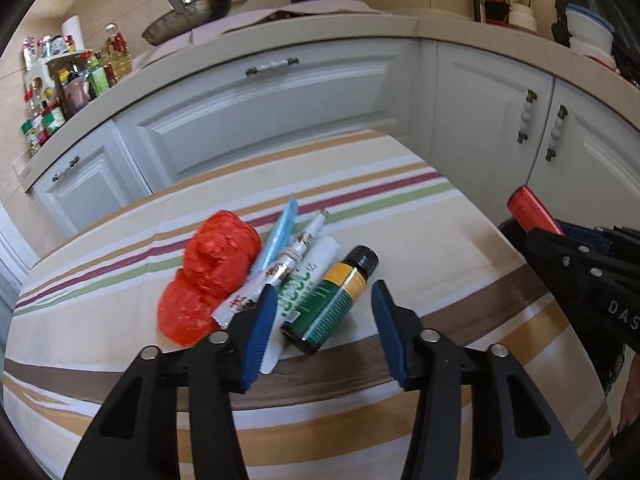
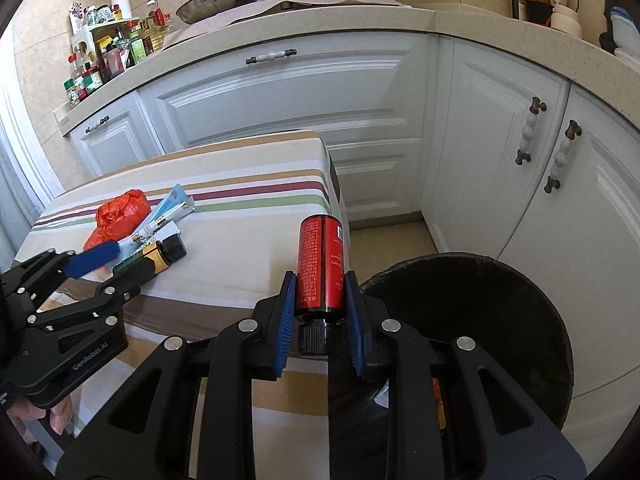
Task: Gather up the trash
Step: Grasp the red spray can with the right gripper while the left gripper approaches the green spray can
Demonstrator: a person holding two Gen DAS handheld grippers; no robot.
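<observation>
Lying between the open left gripper [image 1: 324, 320] jaws: green bottle [image 1: 332, 300].

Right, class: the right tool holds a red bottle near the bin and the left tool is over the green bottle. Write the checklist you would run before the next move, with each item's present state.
1. Right tool shut on the red bottle: ok, pads press both sides.
2. Red bottle over the black bin: not ok, it sits beside the rim, over the table's edge.
3. Bin mouth unobstructed: ok.
4. Left tool straddles the green bottle: ok.
5. Left pads pressing on the green bottle: not ok, gaps show on both sides.
6. White tube clear of the left tool: cannot tell, it lies right against one pad.
</observation>
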